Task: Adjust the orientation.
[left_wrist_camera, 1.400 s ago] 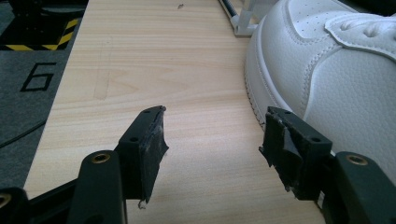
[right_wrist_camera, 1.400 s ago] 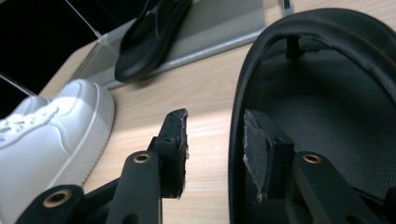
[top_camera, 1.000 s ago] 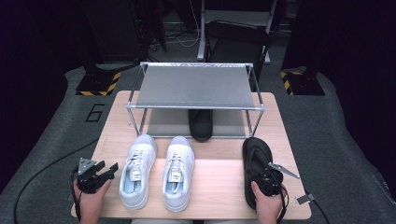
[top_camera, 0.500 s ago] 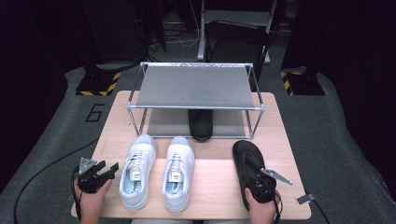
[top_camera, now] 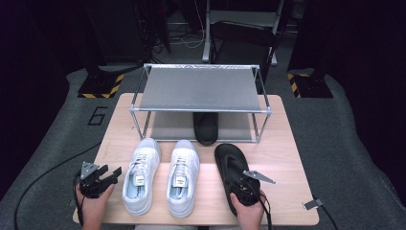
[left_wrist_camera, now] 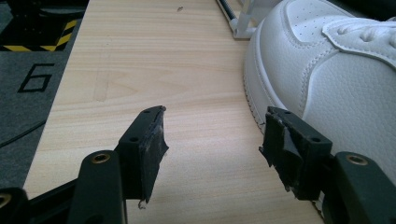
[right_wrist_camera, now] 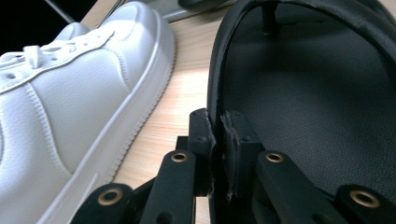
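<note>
A black sandal (top_camera: 230,163) lies on the wooden table (top_camera: 287,158), just right of a pair of white sneakers (top_camera: 141,175). My right gripper (top_camera: 244,188) is shut on the sandal's heel end. In the right gripper view the pads (right_wrist_camera: 218,126) pinch the sandal's left rim (right_wrist_camera: 317,93), with the right sneaker (right_wrist_camera: 84,93) close beside it. My left gripper (top_camera: 112,173) rests at the table's front left, open. Its jaws (left_wrist_camera: 215,135) hold nothing and stand next to the left sneaker (left_wrist_camera: 336,70).
A metal shoe rack (top_camera: 201,88) with a grey shelf stands at the back of the table. A second black sandal (top_camera: 206,128) sits under it. Bare wood (left_wrist_camera: 140,60) stretches ahead of the left gripper. Dark floor surrounds the table.
My right gripper has slid the black sandal left across the table, from near the right edge to just beside the right sneaker. The left gripper has stayed put.
</note>
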`<state>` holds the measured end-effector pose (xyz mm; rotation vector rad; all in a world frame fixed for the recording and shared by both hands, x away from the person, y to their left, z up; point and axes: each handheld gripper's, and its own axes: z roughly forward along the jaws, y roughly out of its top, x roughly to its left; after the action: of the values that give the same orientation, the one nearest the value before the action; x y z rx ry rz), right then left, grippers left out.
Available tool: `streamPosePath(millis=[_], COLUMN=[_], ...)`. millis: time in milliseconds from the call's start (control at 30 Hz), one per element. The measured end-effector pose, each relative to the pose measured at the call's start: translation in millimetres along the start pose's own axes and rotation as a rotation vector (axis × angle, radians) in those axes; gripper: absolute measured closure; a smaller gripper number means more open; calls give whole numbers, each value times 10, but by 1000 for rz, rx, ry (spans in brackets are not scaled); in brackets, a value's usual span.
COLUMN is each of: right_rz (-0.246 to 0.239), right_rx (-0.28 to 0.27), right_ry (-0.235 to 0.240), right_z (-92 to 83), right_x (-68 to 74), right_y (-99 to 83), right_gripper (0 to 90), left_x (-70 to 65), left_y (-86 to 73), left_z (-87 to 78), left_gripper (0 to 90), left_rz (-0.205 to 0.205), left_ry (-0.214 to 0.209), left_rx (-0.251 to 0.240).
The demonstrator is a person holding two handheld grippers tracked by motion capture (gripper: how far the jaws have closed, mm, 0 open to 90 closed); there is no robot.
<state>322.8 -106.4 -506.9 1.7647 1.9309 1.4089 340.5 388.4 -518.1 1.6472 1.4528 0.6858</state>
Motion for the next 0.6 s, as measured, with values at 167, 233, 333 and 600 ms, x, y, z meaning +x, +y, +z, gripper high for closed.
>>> streamPosePath(millis=[167, 233, 333, 600], right_rz=[19, 14, 19, 34], right_rx=[15, -7, -51, -94], right_ry=[47, 44, 32, -66], right_z=[-12, -104, -282, -573], right_x=[-30, -58, -141, -390], right_y=[24, 39, 55, 40], right_gripper=[750, 708, 688, 658], left_x=[4, 4, 2, -14], left_y=[-3, -2, -3, -5], left_z=[-2, -4, -1, 4], left_gripper=[383, 383, 383, 383], left_rz=[-4, -4, -4, -6], left_ry=[0, 0, 1, 11], left_rx=[-2, -2, -1, -19])
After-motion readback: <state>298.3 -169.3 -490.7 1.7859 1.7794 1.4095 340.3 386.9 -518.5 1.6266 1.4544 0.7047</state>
